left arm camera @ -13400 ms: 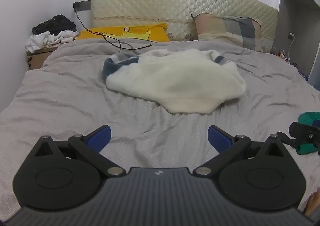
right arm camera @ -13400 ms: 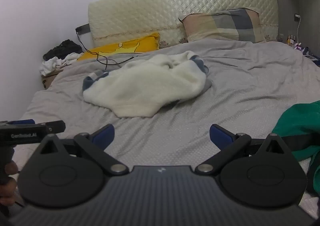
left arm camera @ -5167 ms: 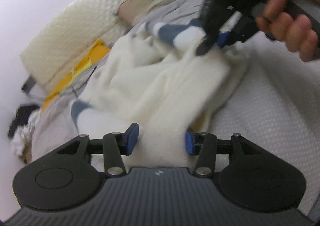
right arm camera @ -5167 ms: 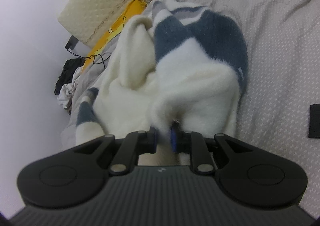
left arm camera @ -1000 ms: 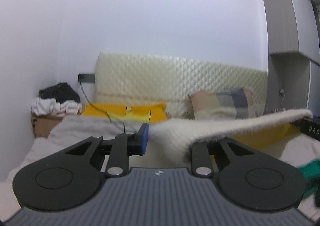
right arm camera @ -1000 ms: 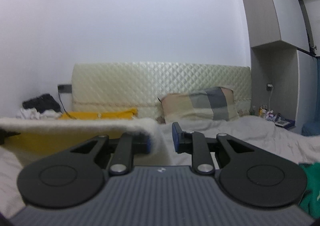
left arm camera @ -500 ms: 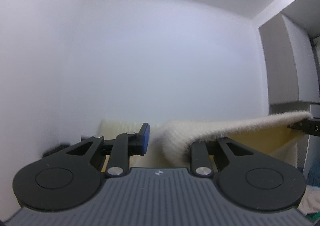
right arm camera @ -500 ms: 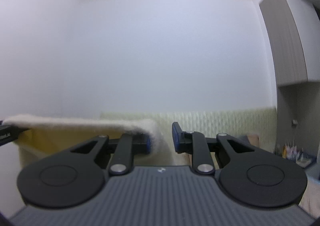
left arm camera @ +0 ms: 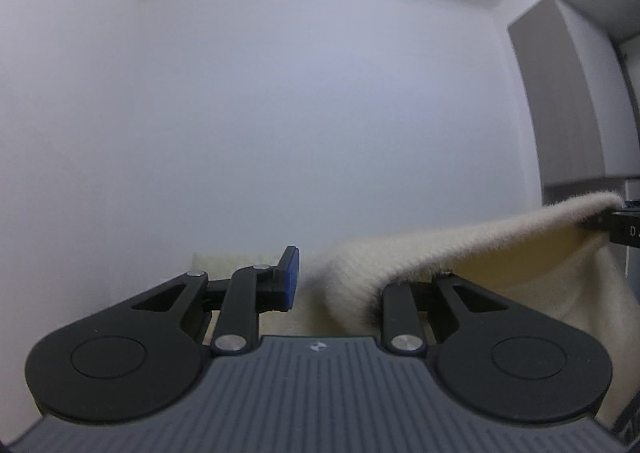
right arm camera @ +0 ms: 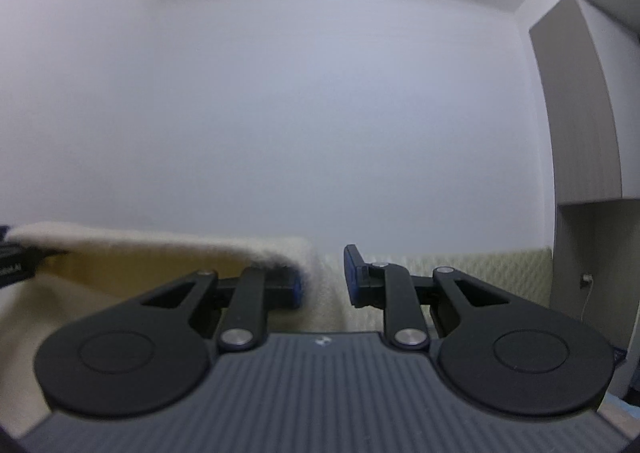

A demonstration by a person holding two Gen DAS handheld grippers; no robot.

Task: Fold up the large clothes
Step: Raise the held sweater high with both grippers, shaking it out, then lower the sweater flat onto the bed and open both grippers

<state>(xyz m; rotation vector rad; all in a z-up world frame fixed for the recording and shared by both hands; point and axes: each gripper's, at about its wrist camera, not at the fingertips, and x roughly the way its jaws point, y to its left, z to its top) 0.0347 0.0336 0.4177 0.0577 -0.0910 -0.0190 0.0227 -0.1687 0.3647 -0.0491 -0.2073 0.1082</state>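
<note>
A cream fleece garment (left arm camera: pixel 460 249) is held up in the air between both grippers. My left gripper (left arm camera: pixel 340 285) is shut on one top corner of it; the fleece drapes over the right finger and stretches right to the other gripper (left arm camera: pixel 624 227). In the right wrist view my right gripper (right arm camera: pixel 324 281) is shut on the other corner of the garment (right arm camera: pixel 160 253), which runs left to the left gripper (right arm camera: pixel 16 261). The cloth hangs below both grippers, out of sight.
Both cameras point high at the white wall (left arm camera: pixel 300 113). The top of the quilted cream headboard (right arm camera: pixel 480 265) shows low down. A grey wardrobe (right arm camera: pixel 592 113) stands at the right. The bed is out of view.
Both grippers have risen with the garment stretched between them. The bed, pillows and most of the headboard have dropped out of view.
</note>
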